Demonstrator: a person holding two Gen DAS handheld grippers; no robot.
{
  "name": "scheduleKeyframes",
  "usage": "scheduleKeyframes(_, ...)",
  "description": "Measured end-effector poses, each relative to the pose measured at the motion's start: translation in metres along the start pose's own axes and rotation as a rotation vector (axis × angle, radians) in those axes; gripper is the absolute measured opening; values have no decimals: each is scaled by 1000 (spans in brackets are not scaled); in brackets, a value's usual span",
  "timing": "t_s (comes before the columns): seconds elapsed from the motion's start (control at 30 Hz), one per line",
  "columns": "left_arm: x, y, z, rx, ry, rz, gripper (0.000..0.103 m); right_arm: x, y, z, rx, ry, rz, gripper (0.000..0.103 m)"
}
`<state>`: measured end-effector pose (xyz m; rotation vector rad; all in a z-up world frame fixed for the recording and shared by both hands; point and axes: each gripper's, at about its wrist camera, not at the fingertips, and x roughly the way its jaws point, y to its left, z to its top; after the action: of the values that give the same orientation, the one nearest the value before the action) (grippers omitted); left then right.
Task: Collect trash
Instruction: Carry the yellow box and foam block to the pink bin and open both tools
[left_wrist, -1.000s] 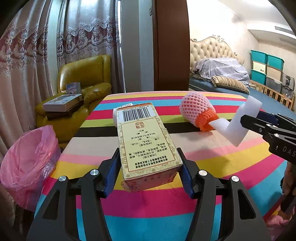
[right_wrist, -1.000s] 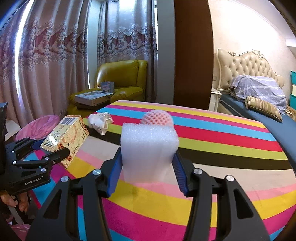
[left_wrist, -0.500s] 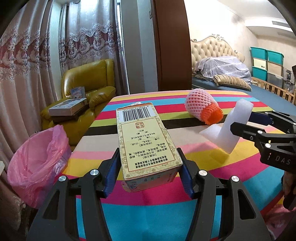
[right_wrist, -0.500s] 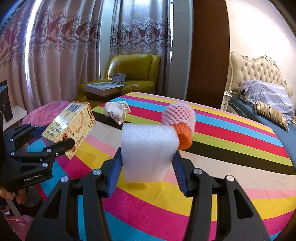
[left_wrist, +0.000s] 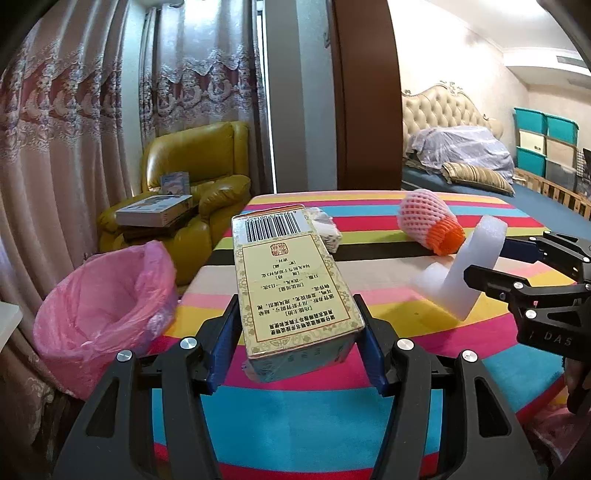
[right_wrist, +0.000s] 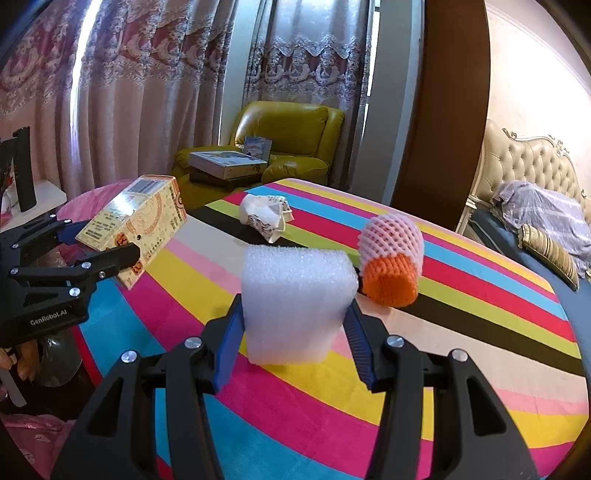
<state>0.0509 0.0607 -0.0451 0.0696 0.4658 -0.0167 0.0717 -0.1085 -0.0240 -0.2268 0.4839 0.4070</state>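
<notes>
Left gripper (left_wrist: 295, 334): jaws clamped on the sides of a yellow carton (left_wrist: 291, 284), barcode end away from the camera. Carton's long axis runs along the fingers, far end tipped up; it is held clear above the striped table (left_wrist: 332, 417).

Right gripper (right_wrist: 293, 334): jaws closed on a white foam block (right_wrist: 295, 302), which stands upright between the pads, rounded top up, also off the table.

Outward: pink bin bag (left_wrist: 99, 306) sits open just beside the table's left edge, below and left of the carton. Inside not readable from here.

Progress, as a judgement: two pieces picked up, neither yet dropped in the bag. Left on the table: a pink-and-orange foam net sleeve (right_wrist: 391, 258), lying with its orange open end toward the camera, and a crumpled paper wrapper (right_wrist: 266, 216) beyond it. Roughly midway at best.
</notes>
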Motion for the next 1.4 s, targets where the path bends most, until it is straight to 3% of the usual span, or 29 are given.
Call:
scheduleKeyframes(0.3,-24,29,-2,-36,-40,71,55,4,18,13,-59,0,39,51)
scheduleKeyframes(0.83,-49,96,11,-84,-91,208,56,26,85,59,-224,-39,130,51)
scheduleKeyframes(1.4,-36,192,11,-145,8,288,56,58,159,143,-227,-124,365,51)
